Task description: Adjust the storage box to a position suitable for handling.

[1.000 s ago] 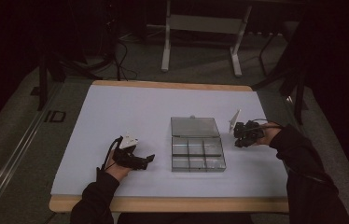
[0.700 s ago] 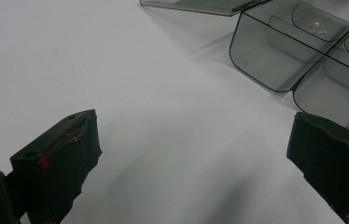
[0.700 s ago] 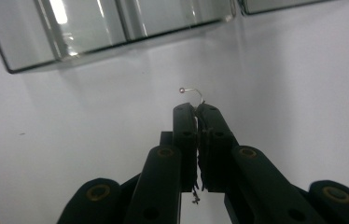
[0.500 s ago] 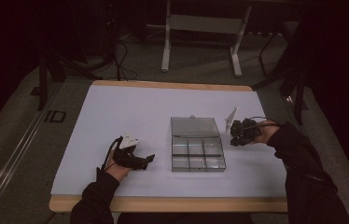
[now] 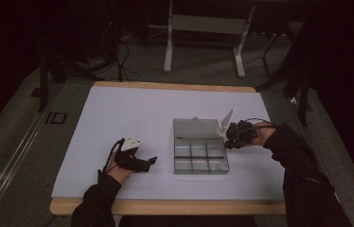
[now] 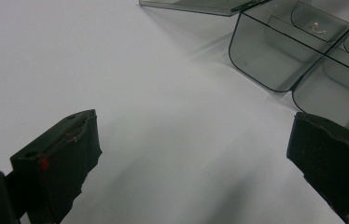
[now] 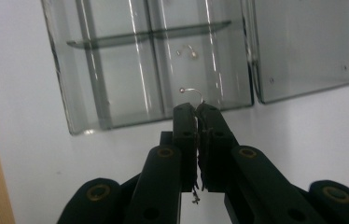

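The right claw (image 7: 196, 106) is closed, and its two black jaws pinch a small hook of thin wire with a tiny bead at its end (image 7: 192, 92). The hook sticks out past the jaw tips, and in the right gripper view it shows in front of the clear plastic box (image 7: 116, 119). From the high view, the right claw (image 5: 229, 140) is at the right side of the box (image 5: 200, 166), close to its far right corner. I cannot tell if the hook touches the box or hangs a little above it.

The box lies near the middle of the white table (image 5: 132, 109). It is divided into small compartments, and its lid (image 5: 197, 128) is open and lies flat behind it. In one compartment a second small hook with a bead (image 7: 190, 51) is lying; it shows also in the left gripper view (image 6: 318, 29), in a compartment on the far side of the dividers.

The left claw (image 5: 150, 161) rests on the table to the left of the box, apart from it. Its jaws stand wide open with nothing between them, only the bare white table (image 6: 163, 116). The near left corner of the box (image 6: 266, 70) is in front of this claw, a little to one side. The person's dark sleeves come in from the bottom edge of the high view.
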Demonstrator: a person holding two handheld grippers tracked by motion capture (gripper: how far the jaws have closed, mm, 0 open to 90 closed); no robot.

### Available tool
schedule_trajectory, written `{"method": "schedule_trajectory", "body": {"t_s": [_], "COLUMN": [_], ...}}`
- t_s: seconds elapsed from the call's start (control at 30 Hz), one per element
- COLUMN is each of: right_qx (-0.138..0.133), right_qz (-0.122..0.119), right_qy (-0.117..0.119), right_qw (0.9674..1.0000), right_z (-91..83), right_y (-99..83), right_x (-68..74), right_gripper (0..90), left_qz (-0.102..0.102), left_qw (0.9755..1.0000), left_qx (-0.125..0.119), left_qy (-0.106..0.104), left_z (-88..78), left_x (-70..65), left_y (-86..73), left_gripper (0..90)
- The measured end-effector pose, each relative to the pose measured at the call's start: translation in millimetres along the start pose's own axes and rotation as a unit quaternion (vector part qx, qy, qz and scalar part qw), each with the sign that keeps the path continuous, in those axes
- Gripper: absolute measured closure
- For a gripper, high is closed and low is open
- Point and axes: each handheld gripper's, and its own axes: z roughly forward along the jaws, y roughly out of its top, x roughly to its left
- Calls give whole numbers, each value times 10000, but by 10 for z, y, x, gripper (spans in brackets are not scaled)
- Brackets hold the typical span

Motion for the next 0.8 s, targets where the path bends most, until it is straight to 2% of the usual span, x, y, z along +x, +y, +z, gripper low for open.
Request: {"method": "schedule_trajectory", "body": {"t_s": [0.2, 0.53, 0.8], "right_qx": [-88, -207, -95], "right_qz": [-81, -141, -136], "right_qy": [30, 102, 117], "right_qw": [9999, 9996, 9998], "right_z": [39, 208, 383], "right_y": [55, 90, 87], "right_x": [7, 1, -19], "right_gripper": [864, 864, 864], "left_qz": [1, -8, -17], "left_qw": [10000, 10000, 10000], "left_qx": [1, -3, -2], "left_qy": [-7, -15, -19], "left_z": [0, 0, 0], "left_x": [1, 2, 3], "left_y": [0, 0, 0], "left_gripper": [32, 32, 32]}}
